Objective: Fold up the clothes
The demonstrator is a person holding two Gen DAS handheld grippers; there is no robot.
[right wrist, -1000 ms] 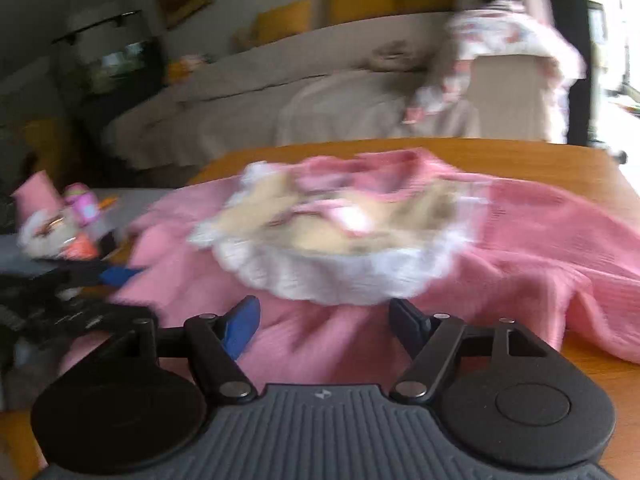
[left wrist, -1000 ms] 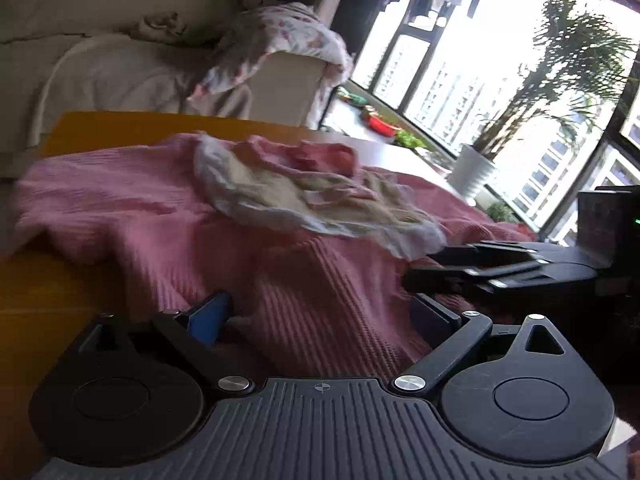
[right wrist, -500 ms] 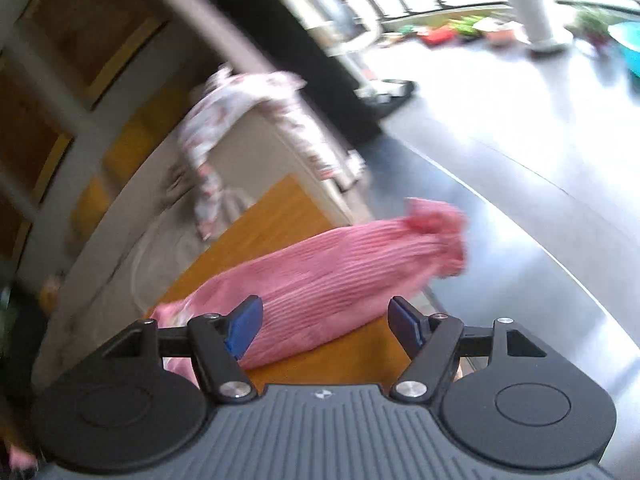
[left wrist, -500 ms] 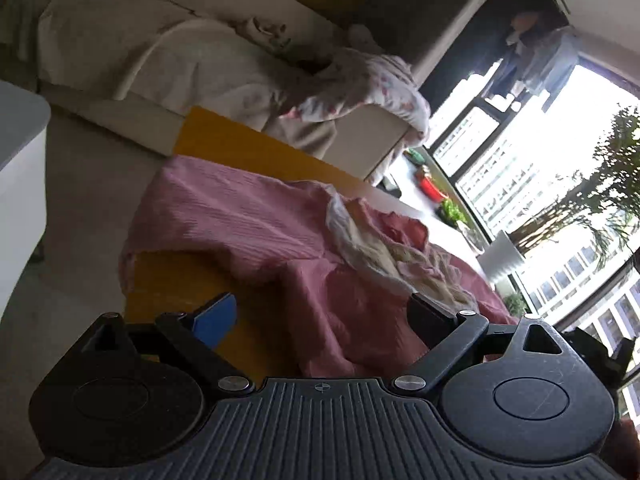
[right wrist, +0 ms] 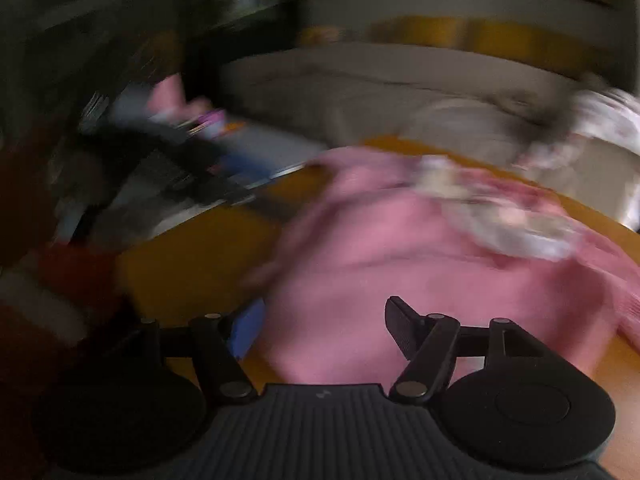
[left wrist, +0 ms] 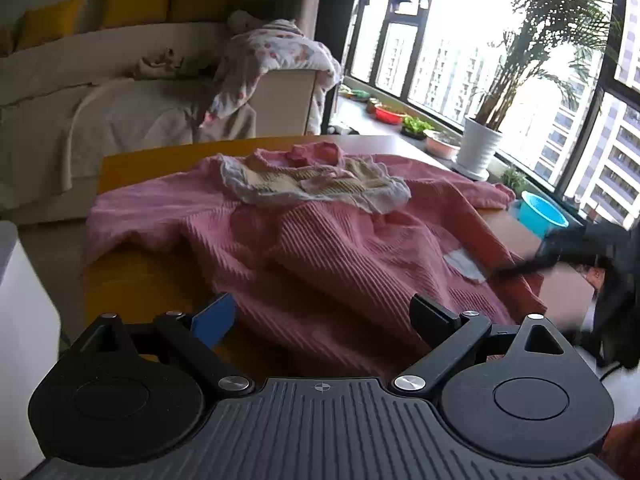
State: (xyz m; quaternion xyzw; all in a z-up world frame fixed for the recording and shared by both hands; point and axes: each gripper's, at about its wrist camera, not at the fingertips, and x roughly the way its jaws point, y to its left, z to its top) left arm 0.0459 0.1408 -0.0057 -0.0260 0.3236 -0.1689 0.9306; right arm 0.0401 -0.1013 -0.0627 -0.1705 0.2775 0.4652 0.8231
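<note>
Sunlight comes through big windows [left wrist: 460,52] behind a yellow wooden tabletop [left wrist: 136,280]. On that tabletop lies a pink sweater [left wrist: 320,248], spread out and wrinkly, with a frilly cream collar [left wrist: 316,184] at its far end. A small white tag [left wrist: 466,266] shows on its right side.

In the left wrist view, the left gripper [left wrist: 324,316] has its fingers wide apart. The near edge of the sweater sits just ahead of them and between them, but the pads do not press on it. The blue pad is over bare wood, beside the cloth.

Off to the right of those fingers, the right gripper [left wrist: 576,248] is a dark smear near the sweater's right edge. Its tip is too blurry to read there.

The right wrist view is very blurry. The right gripper [right wrist: 324,328] has its fingers apart and closing a little. Pink cloth [right wrist: 420,276] fills the space ahead of them, and nothing looks pinched. Far to the left of those fingers is a dark shape [right wrist: 168,168] that I cannot make out.

Past the tabletop sits a sofa [left wrist: 120,92] with yellow cushions and a flowery blanket [left wrist: 276,56]. A potted palm [left wrist: 480,148] and a blue bowl [left wrist: 540,216] stand by the window.
</note>
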